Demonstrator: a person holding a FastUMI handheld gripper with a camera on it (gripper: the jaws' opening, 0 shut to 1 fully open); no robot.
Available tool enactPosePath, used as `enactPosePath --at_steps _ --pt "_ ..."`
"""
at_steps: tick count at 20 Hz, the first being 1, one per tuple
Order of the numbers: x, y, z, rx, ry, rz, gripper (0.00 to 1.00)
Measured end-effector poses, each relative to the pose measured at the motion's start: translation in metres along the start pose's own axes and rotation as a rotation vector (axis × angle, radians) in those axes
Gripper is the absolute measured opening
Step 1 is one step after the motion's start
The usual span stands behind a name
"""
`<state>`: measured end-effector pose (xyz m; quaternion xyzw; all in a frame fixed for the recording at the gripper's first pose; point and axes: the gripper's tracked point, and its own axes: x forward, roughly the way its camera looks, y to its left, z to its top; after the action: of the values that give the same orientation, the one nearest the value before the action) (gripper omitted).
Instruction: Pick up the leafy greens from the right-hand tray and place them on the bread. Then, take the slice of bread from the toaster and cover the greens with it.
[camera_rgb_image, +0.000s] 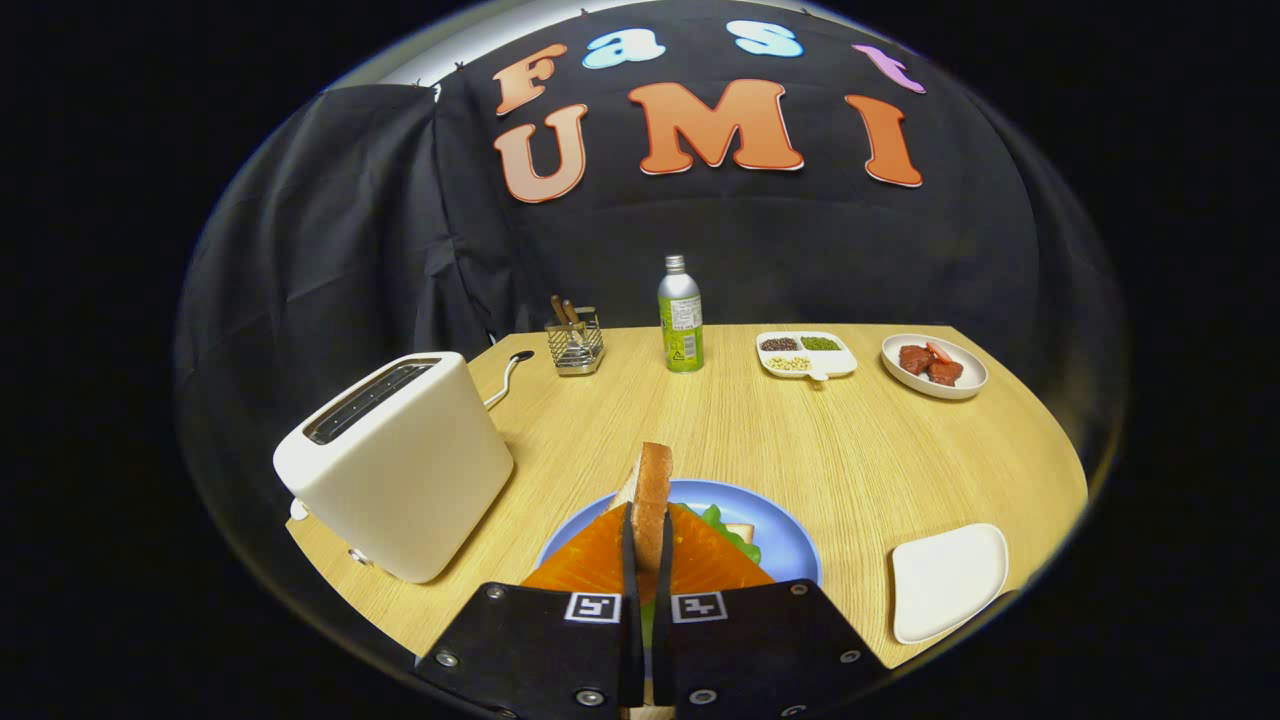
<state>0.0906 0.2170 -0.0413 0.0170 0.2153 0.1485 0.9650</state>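
Note:
My gripper (648, 520) is shut on a slice of bread (653, 490) that stands on edge between its fingers, held above the blue plate (780, 525). On the plate, just beyond the fingers, lie leafy greens (728, 530) over another slice of bread (741, 531), mostly hidden by the fingers. The white toaster (400, 460) stands to the left of the plate with its slots showing dark. A small white tray (945, 580) lies bare to the right of the plate.
At the back of the wooden table (860, 450) stand a wire holder with utensils (575, 342), a green bottle (680, 315), a divided dish of seeds (805, 354) and a plate of red pieces (933, 364). A spoon (508, 375) lies behind the toaster.

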Motion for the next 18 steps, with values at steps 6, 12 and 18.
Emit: enactPosePath --at_steps 6,12,18 --pt "0.003 -0.028 -0.014 0.062 0.044 -0.008 0.13" --pt "0.002 -0.063 -0.019 0.012 0.044 -0.105 0.37" --pt "-0.012 -0.094 -0.002 -0.012 -0.005 -0.16 0.86"
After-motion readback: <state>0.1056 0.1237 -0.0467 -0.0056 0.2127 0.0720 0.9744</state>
